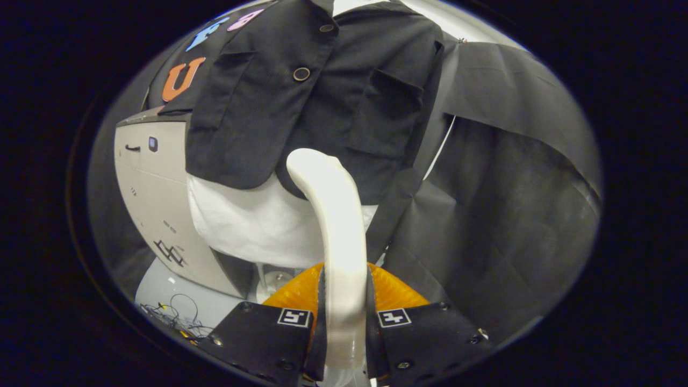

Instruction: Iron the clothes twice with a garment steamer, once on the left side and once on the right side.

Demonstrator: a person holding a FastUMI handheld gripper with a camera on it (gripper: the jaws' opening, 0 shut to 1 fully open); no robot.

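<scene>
My gripper point(344, 322) is shut on the cream-white garment steamer point(333, 215), both black fingers point(269, 333) pressing its handle from either side. The steamer rises straight ahead between the fingers and curves at its top toward the clothes. A black buttoned jacket point(301, 97) hangs over a white garment point(252, 220) on a stand just beyond the steamer. The steamer's head sits at the jacket's lower hem, near the middle front; whether it touches the cloth I cannot tell. An orange part point(295, 290) shows behind the fingers around the handle.
A beige-grey appliance body point(156, 188) with a small button stands beside the clothes. A white base with loose thin wires point(177, 314) lies below it. Black cloth point(510, 204) drapes the booth wall on the other side, and a thin white cord point(442, 145) runs down its edge.
</scene>
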